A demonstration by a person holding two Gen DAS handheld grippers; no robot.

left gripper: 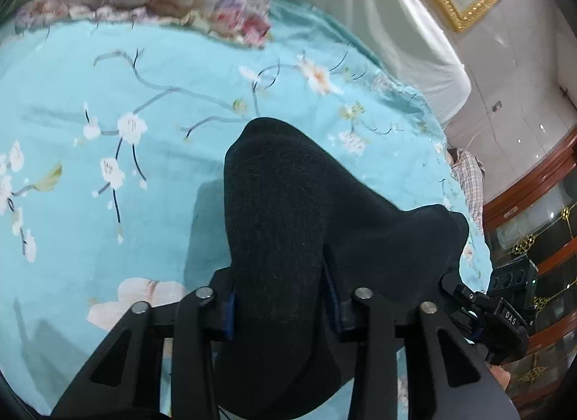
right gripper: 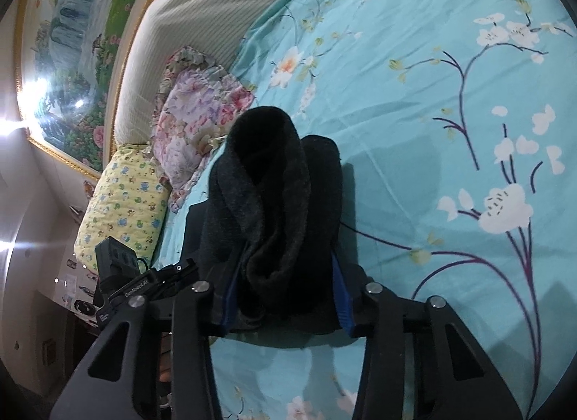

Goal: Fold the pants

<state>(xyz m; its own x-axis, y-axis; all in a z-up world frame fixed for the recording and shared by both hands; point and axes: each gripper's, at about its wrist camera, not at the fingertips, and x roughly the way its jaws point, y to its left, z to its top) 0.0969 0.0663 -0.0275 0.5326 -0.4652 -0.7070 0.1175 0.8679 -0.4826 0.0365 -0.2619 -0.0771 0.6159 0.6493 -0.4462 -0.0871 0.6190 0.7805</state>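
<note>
The pants (left gripper: 285, 210) are dark, thick and fuzzy. In the left wrist view they bulge up between my left gripper's (left gripper: 285, 297) fingers, which are shut on the cloth and hold it above the bed. In the right wrist view a bunched fold of the pants (right gripper: 274, 196) fills my right gripper (right gripper: 285, 290), which is shut on it. Both grippers' fingertips are hidden by the cloth. The right gripper also shows at the right edge of the left wrist view (left gripper: 505, 308), close beside the left one.
A turquoise bedsheet with white blossoms (right gripper: 432, 113) covers the bed. A floral pillow (right gripper: 202, 109) and a yellow pillow (right gripper: 122, 203) lie by the padded headboard (right gripper: 187, 23). A wooden cabinet (left gripper: 541, 239) stands beside the bed.
</note>
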